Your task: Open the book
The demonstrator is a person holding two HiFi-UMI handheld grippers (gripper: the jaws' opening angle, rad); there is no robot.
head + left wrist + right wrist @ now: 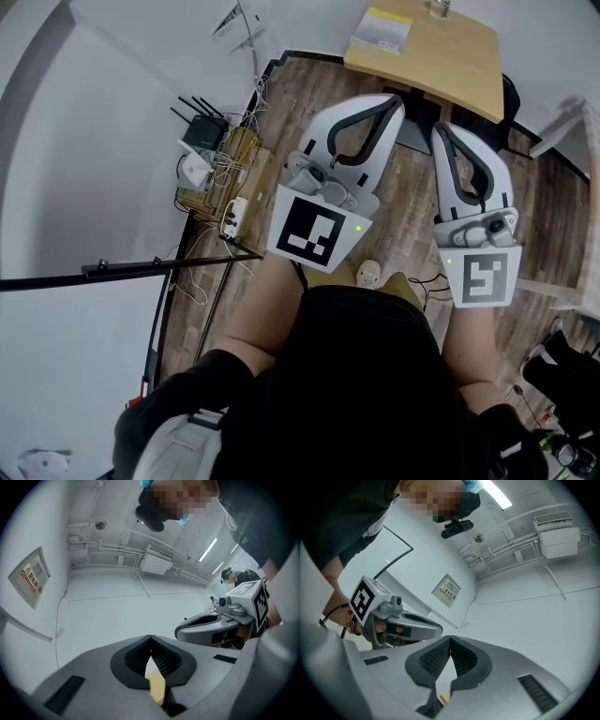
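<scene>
A closed book (381,31) with a yellow and grey cover lies on the far left part of a wooden table (450,58) at the top of the head view. Both grippers are held up side by side, short of the table and pointing toward it. My left gripper (395,99) is shut, its ribbed pads (140,656) meeting at the tip with nothing between them. My right gripper (440,127) is shut and empty too, its pads (461,658) together. Neither touches the book. Both gripper views look up at white walls and ceiling, so the book is hidden there.
A router with a tangle of cables (211,155) sits on a low wooden crate by the left wall. A black pole (169,265) crosses the floor at the left. A dark chair (509,97) stands beside the table, and a small glass thing (438,8) stands on its far edge.
</scene>
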